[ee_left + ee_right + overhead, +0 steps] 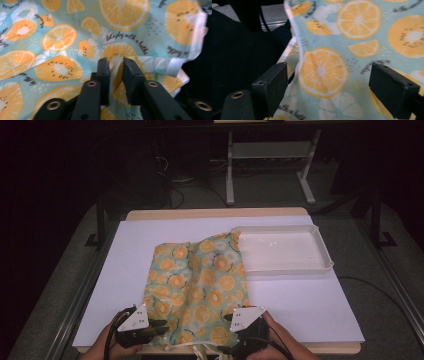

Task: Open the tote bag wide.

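The left gripper [161, 326] sits at the near edge of the table, in the person's left hand [102, 346]. In the left gripper view its two black jaws are nearly together, with just a thin gap. A raised fold of the cloth sits in that gap, and the jaws look to be pinching it. This cloth is a thin, soft, light green cloth [62, 37] printed with orange slices and small dark writing. More of it spreads out past the jaw tips and to both sides of them.

The right gripper [329, 87] is also at the near edge, in the person's right hand [280, 340]. Its jaws stand wide apart. The cloth [352, 37] lies in the wide space between them and reaches on beyond them, but the jaws do not press on it. The white hem of the cloth runs up close by the jaw at the left of the right gripper view. Past that jaw it is dark.

From above, the cloth [200, 280] goes from between the two grippers out across the big flat white board [310, 310] on the table. Its far corner touches the rim of a shallow white plastic tray [325, 255], which sits far beyond the right gripper's jaws. Behind the table are dark floor and grey metal table legs [230, 170].
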### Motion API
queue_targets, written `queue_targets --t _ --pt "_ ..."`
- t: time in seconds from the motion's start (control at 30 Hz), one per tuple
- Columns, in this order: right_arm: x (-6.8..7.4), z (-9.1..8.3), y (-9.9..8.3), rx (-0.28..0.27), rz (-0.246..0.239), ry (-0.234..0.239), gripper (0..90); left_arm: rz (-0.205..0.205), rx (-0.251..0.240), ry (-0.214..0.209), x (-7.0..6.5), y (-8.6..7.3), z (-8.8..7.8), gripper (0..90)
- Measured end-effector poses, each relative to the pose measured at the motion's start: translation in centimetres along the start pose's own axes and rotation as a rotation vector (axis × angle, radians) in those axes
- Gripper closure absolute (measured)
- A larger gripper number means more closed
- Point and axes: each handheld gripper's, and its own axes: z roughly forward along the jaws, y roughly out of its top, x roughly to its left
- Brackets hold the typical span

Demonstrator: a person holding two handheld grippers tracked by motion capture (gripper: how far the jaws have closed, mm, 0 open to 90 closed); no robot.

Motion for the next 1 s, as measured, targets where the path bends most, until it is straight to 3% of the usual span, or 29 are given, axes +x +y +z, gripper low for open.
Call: queue_targets --t 0.1,0.23,0.33,0.37,0.4,0.43,0.63,1.0 --pt "0.7 1.0 -0.2 0.043 -0.037 -0.012 15.3 -0.008 -0.004 0.003 0.2 0.1 0.0 88.9" --pt "1.1 1.6 -0.2 0.064 -0.060 -0.020 16.6 -0.017 -0.024 0.012 0.4 0.2 -0.2 89.9" --pt "1.3 1.9 -0.3 0.080 -0.097 -0.068 32.0 -0.024 -0.041 0.010 0.6 0.4 -0.4 89.8" --pt "1.1 1.7 -0.3 0.088 -0.100 -0.091 50.0 -0.023 -0.046 0.015 0.6 0.4 -0.4 89.8" --pt "1.1 1.7 -0.3 0.088 -0.100 -0.091 50.0 -0.023 -0.052 0.019 0.6 0.4 -0.5 89.8" --pt "0.9 1.6 -0.4 0.086 -0.109 -0.115 61.5 -0.023 -0.063 0.017 0.6 0.5 -0.7 89.8" --pt "0.4 0.2 -0.3 0.025 -0.102 -0.141 84.8 -0.019 -0.107 0.040 0.6 0.9 -1.4 89.9" --pt "-0.7 -1.9 0.2 -0.067 -0.059 -0.217 87.1 -0.015 -0.168 0.089 0.9 1.7 -2.0 89.9"
